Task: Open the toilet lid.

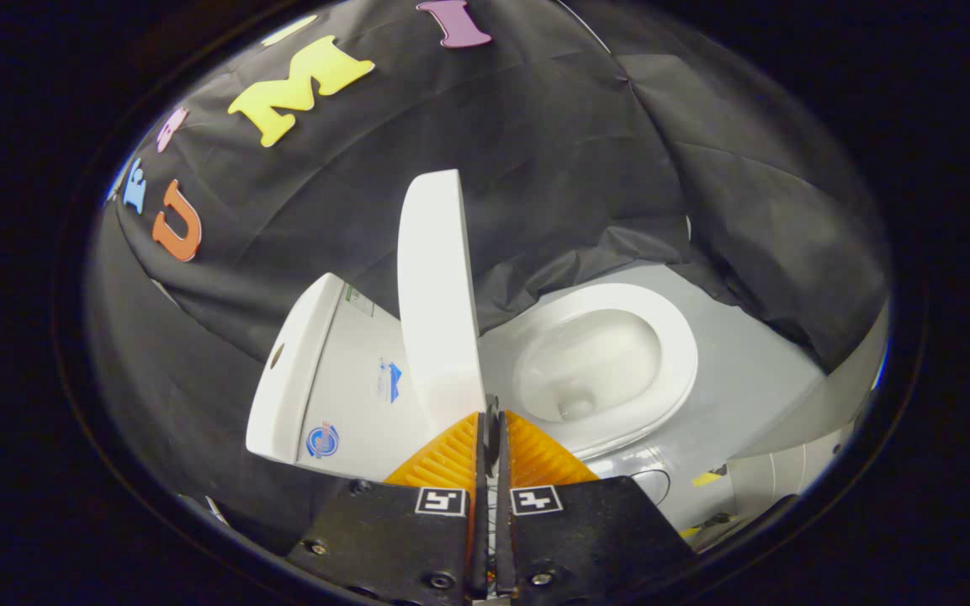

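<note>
Standing raised on edge at frame centre, the smooth white plastic toilet lid (pixel 437 295) rises just ahead of the gripper (pixel 491 425), whose fingers are pressed together holding nothing. Left sits the white ceramic tank (pixel 341 379), right the open white bowl (pixel 602 362). Best practice now seems to be easing away slowly, checking the lid rests stably.

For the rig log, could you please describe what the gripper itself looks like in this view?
The gripper has two wedge-shaped jaws with finely ribbed faces, set on flat black textured plates fixed with round screws. Each plate carries a small square black-and-white marker near its inner edge. Thin wires run in the narrow slot between the plates.
</note>
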The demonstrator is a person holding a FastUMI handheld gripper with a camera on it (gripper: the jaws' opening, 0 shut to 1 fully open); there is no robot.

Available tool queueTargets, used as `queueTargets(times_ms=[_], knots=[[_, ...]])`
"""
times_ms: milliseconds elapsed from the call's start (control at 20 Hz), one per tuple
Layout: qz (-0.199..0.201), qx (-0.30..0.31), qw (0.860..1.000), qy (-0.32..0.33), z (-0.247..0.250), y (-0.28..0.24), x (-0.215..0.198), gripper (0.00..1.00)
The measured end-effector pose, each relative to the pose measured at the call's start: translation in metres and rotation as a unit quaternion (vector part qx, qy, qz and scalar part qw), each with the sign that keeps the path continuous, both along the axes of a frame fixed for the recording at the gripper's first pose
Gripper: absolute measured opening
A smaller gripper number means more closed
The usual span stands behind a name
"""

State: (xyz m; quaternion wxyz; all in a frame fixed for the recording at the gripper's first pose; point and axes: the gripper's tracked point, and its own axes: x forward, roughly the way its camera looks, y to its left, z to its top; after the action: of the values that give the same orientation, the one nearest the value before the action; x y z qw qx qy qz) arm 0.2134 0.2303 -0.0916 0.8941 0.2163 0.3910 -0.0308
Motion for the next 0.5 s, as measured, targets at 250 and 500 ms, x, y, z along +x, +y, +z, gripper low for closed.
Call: queueTargets(times_ms=[250, 500], knots=[[0.022, -0.021, 1.000, -0.006, 0.006, 0.022, 0.000, 0.08], [0.032, -0.056, 0.998, -0.008, 0.009, 0.039, 0.002, 0.08]])
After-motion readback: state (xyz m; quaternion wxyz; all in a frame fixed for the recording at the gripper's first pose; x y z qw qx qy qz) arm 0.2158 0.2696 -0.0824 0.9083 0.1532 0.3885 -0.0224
